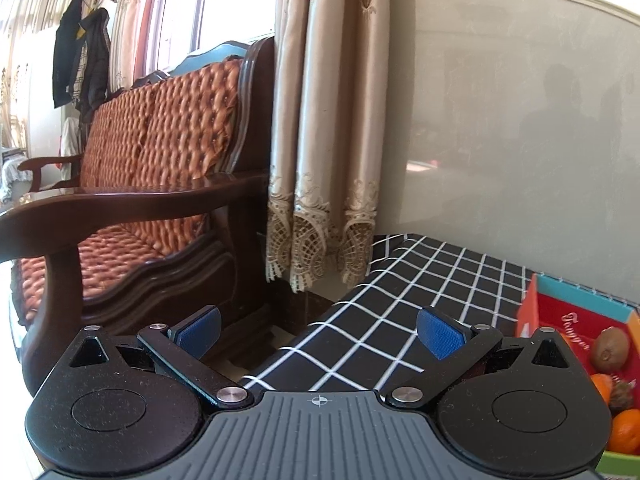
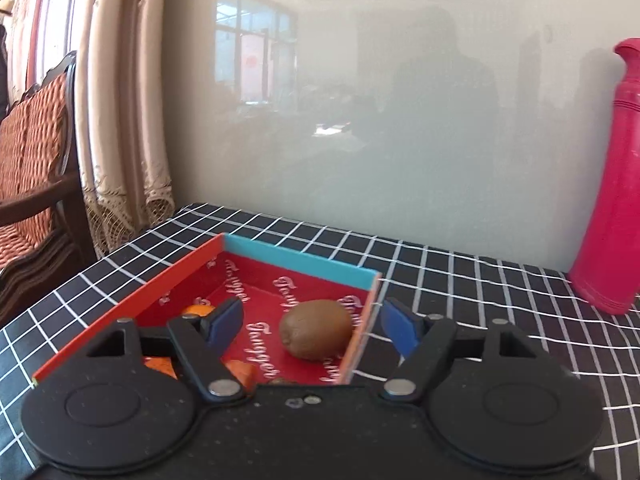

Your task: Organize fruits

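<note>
A red box [image 2: 132,304] with a teal back wall sits on the black checked tablecloth. A brown kiwi [image 2: 316,329] lies inside it near the right wall. Oranges [image 2: 198,311] lie in the box behind my right gripper's left finger. My right gripper [image 2: 312,326] is open, held just in front of and above the box, its right finger outside the box's right wall. In the left wrist view the box [image 1: 576,308] is at the far right with the kiwi [image 1: 610,349] and oranges [image 1: 624,430]. My left gripper [image 1: 320,334] is open and empty over the table's left corner.
A tall pink bottle [image 2: 612,184] stands at the back right of the table by the glossy wall. A wooden sofa [image 1: 140,184] with a woven orange cushion stands left of the table, with curtains [image 1: 324,128] behind. A green rim [image 1: 620,460] shows under the oranges.
</note>
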Available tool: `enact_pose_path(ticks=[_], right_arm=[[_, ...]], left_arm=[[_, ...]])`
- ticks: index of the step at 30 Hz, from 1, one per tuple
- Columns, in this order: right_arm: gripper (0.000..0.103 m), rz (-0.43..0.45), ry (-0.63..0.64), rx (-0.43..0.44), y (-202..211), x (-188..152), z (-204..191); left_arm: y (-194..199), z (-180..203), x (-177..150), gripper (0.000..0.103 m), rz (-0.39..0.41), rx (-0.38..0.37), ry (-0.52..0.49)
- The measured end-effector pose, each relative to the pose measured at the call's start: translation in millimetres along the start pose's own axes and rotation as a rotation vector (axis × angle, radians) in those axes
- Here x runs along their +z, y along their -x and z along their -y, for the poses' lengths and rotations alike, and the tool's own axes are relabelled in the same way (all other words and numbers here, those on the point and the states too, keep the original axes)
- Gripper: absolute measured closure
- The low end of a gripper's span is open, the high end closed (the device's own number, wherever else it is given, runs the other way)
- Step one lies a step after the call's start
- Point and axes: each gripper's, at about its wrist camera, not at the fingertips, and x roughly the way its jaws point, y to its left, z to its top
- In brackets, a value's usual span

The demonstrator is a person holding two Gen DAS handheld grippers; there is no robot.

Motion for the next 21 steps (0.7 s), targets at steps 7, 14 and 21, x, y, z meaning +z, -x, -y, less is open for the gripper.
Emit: enact_pose_path(ticks=[7,14,21], right_arm=[[0.016,0.018,-0.023,-0.070,30.9,-6.3,43.6],[0.016,0.020,-0.055,-0.130,69.0,-27.5,79.3],[0.000,0.100,-0.076,-0.159,149.8,-60.3,91.4]], left_arm=[[22.3,54.2,-0.2,0.000,0.014,-0.108,-0.067],[72.4,122.6,-14.9,0.000,0.000,-0.281,-0.186],[142.4,166.1,-33.1,0.000,0.032,-0.407,-0.287]])
